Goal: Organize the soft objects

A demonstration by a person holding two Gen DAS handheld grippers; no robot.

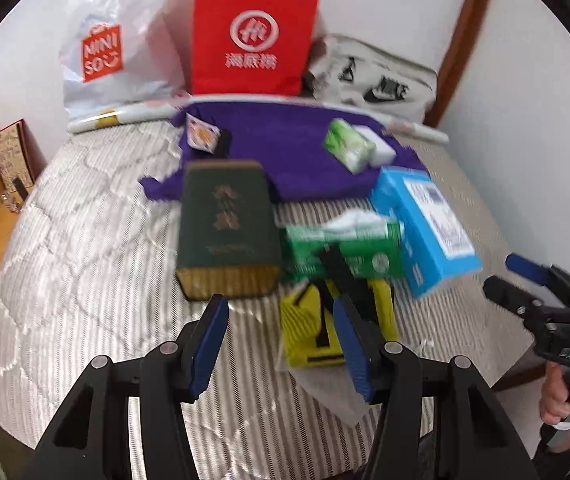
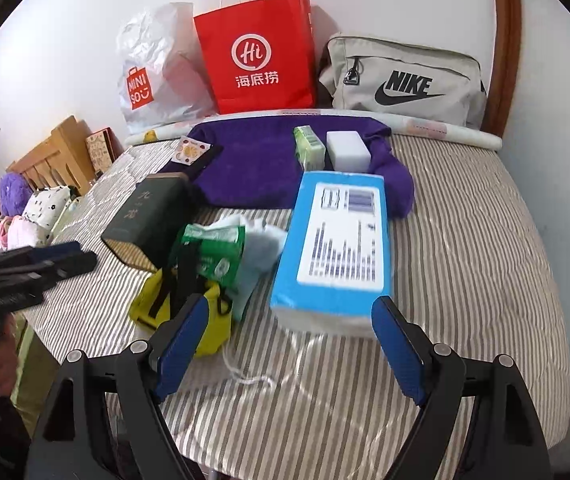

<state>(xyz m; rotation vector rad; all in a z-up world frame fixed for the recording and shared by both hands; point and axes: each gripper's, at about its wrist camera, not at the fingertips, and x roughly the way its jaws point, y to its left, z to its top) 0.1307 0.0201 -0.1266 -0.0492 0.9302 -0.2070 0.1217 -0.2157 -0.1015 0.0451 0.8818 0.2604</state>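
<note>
Right wrist view: blue tissue pack (image 2: 335,240), soft, label up, lying on striped bed (image 2: 485,240) just ahead of right tongs (image 2: 293,322), spread wide, empty. Left tongs (image 1: 281,322) half-parted, empty, angled down over yellow pouch (image 1: 309,328) beside green box (image 1: 225,236).

Empty tongs (image 1: 281,340) above yellow pouch (image 1: 305,332)

At the top of the frame, a white Miniso bag (image 2: 153,76), red paper bag (image 2: 259,56) and grey Nike pouch (image 2: 405,80) lean against the wall; a wooden headboard (image 2: 55,152) sits at left.
</note>
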